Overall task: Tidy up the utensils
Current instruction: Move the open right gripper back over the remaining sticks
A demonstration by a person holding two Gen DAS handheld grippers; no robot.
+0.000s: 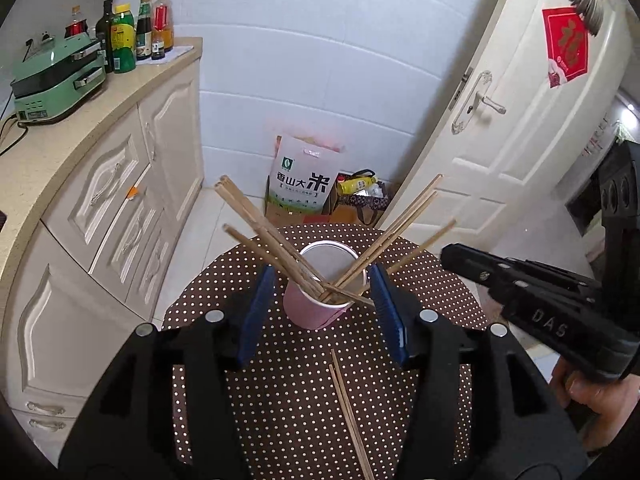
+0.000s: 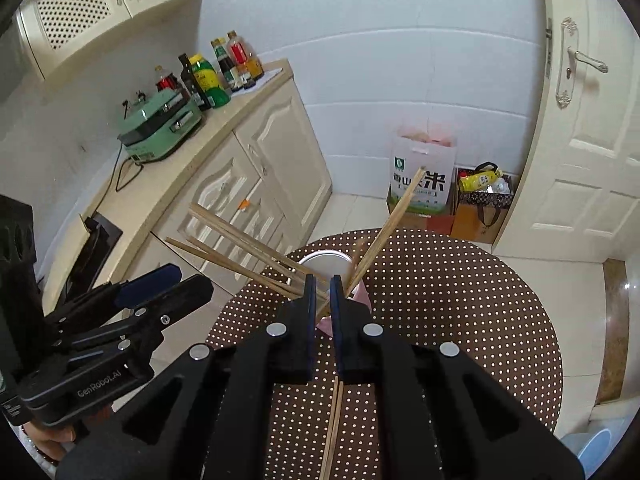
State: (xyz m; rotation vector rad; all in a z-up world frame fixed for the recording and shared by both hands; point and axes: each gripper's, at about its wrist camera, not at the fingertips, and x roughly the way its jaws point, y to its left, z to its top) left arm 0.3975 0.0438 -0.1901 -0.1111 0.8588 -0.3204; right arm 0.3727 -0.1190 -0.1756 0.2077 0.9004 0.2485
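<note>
While most of the chopsticks (image 1: 276, 252) stand bunched in the pink cup (image 1: 316, 308) at the middle of the left wrist view, they fan out in a V, one cluster leaning toward the upper left of the frame and the other toward the upper right. A loose pair of chopsticks (image 1: 348, 412) lies flat on the table (image 1: 440, 292) below the cup, its long axis running from just under the cup down to the lower edge of the frame (nearly straight up and down in the right wrist view).

The left gripper (image 1: 320, 312) has its blue pads spread on either side of the cup, not touching it. The right gripper (image 2: 323, 320) has its jaws pressed almost together with nothing between them, hovering above the loose pair.

The table is round, covered in a brown cloth with white dots. Around it are a white tiled wall, a pale tiled floor, a cream door (image 1: 512, 128) at the right, a rice bag (image 1: 302, 176) on the floor, and cream cabinets (image 1: 120, 200) at the left carrying bottles (image 1: 124, 36) and a green cooker (image 1: 56, 76).
</note>
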